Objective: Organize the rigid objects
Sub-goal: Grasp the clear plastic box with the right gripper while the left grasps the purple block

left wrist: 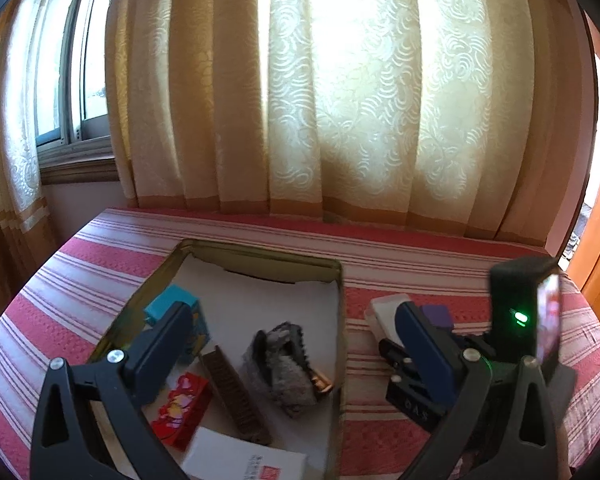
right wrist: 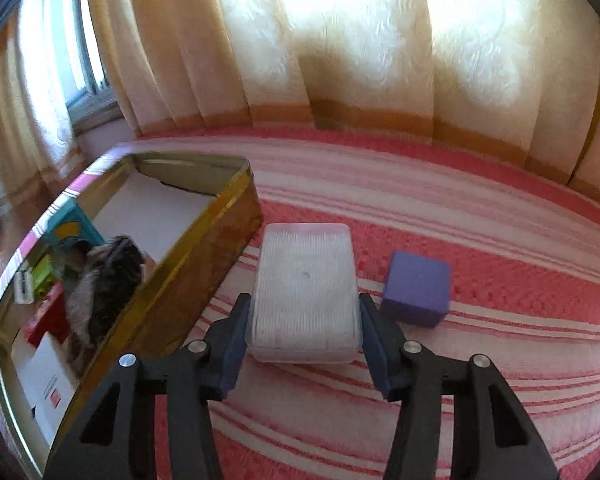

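Box (right wrist: 305, 292), frosted (ribbed, perhaps)

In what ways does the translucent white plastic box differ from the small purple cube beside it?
The translucent white plastic box is long, flat and see-through; the small purple cube is compact and opaque. The box lies between the right gripper fingers, while the cube stands free beside them. Both rest on the red striped cloth, outside the gold tin.

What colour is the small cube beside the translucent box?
Purple cube, clearest in the right wrist view.
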`<state>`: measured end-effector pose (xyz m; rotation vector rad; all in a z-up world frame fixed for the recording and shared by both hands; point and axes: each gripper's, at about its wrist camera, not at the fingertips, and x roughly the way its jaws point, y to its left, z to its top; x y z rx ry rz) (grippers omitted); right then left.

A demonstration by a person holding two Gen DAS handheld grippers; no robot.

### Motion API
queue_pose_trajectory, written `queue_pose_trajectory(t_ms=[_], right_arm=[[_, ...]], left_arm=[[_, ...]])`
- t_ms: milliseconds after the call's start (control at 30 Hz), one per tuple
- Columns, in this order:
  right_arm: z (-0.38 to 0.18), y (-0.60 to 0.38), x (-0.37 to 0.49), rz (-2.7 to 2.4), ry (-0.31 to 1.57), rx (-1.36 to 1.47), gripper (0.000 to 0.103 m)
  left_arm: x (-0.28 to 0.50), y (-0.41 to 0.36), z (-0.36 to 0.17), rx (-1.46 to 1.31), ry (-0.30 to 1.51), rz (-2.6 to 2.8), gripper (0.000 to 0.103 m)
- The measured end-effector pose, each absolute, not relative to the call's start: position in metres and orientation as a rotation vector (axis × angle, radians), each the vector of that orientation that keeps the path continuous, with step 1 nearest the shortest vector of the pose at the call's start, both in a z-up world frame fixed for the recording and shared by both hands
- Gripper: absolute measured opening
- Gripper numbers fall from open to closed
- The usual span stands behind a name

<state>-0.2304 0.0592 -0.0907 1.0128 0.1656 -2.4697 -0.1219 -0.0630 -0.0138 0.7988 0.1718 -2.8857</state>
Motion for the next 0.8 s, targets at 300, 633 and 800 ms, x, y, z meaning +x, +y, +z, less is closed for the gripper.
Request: queue_pose_trajectory(t_ms=[300,633,800], right_arm=[[-0.066,0.148,-0.235,-2.639,0.053,0.895,0.054],[-0.098,0.220,-0.263,-2.683,0.053,1.142,0.054],[-0.100,0.231,-0.269,-2.672,-0.001,1.175,0.055]], left_arm=[[-0.147,-0.001,-0.023,0.862,0.077,-2.931,0.103],[-0.189,0.070,-0.065,1.049,-0.160,-2.910,0.103],[-0.207,0.081,-0.082,1.129,-0.215,-2.892,0.103]])
